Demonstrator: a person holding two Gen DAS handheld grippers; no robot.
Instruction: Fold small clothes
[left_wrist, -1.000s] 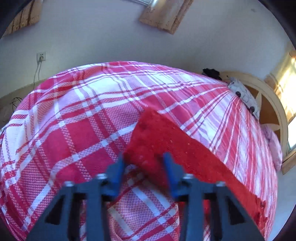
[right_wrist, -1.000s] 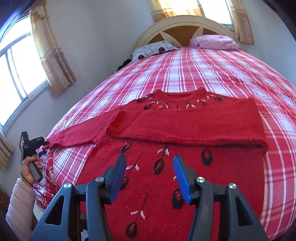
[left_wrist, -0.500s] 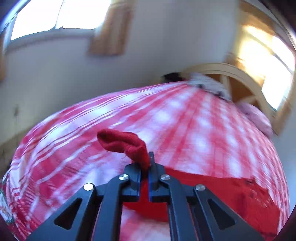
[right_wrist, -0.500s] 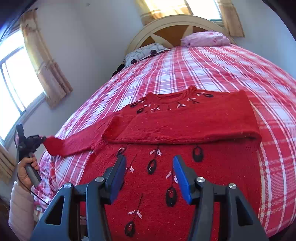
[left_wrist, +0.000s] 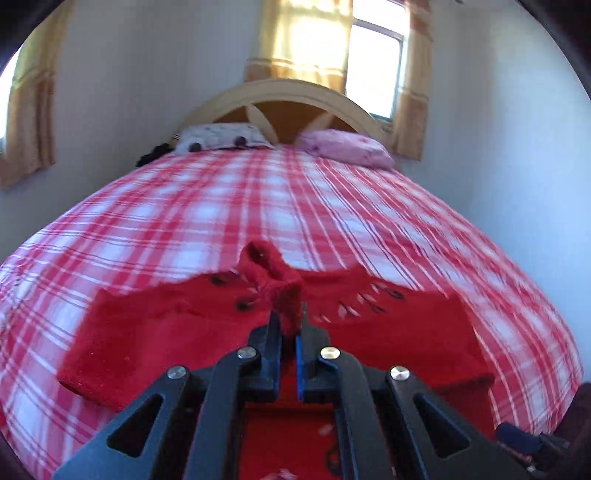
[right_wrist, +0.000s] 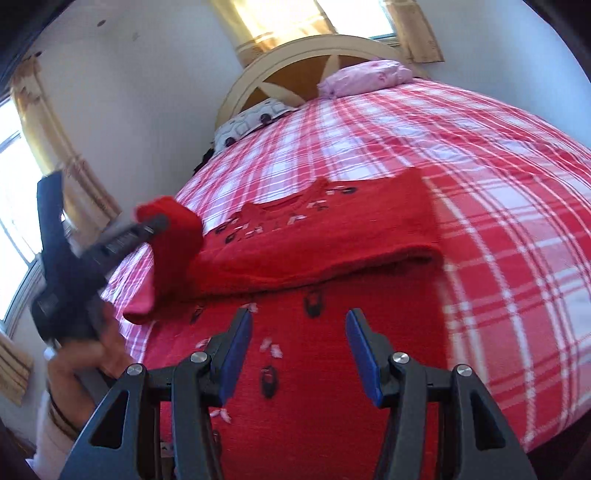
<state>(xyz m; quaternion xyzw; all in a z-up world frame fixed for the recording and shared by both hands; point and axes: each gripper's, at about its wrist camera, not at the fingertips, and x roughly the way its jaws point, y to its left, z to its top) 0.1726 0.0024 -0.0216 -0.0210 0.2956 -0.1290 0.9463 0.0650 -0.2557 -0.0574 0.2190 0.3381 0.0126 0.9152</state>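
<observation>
Left wrist: sleeve (left_wrist: 275, 284) now over sweater (left_wrist: 155, 332).

The left gripper (left_wrist: 291, 326) is a black plastic tool with two angular, triangulated arms, each pierced by a triangular cut-out and fastened with round silver screws. Its fingers (left_wrist: 271, 332) are black on the outside with blue pads on their inner faces. The right gripper (right_wrist: 299, 350) is built the same way: black arms, silver screw heads, long flat blue pads (right_wrist: 364, 354). Seen from the right wrist camera, the person's left hand (right_wrist: 79, 363) has a dark band at the wrist, above a pale, whitish sleeve (right_wrist: 48, 439).
</observation>
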